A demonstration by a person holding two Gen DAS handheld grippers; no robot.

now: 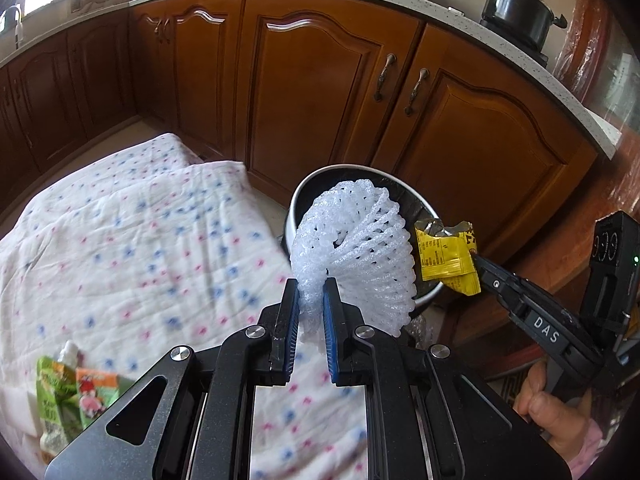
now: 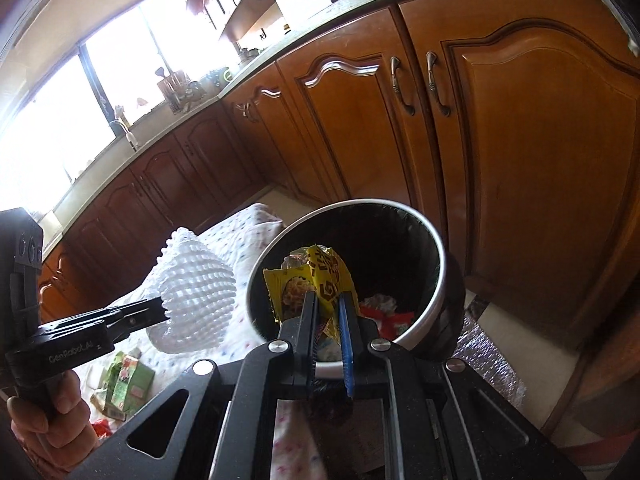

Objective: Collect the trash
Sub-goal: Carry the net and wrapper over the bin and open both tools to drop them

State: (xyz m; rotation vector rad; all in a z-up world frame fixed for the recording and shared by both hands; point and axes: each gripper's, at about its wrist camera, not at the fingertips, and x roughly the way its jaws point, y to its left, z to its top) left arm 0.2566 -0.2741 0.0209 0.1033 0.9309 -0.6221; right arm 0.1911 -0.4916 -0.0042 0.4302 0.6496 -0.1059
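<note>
Left gripper pinches knobbly foam netting; right gripper clamps crinkled yellow wrapper.

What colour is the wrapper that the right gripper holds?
Yellow wrapper, with dark print; it shows best in the right wrist view.

We see wooden cabinets beyond the jaws, black pot on counter upper right, dotted cloth left.

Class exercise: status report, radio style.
Left gripper shut on foam net. Right gripper shut on yellow wrapper, over bin. Nothing blocking.
</note>
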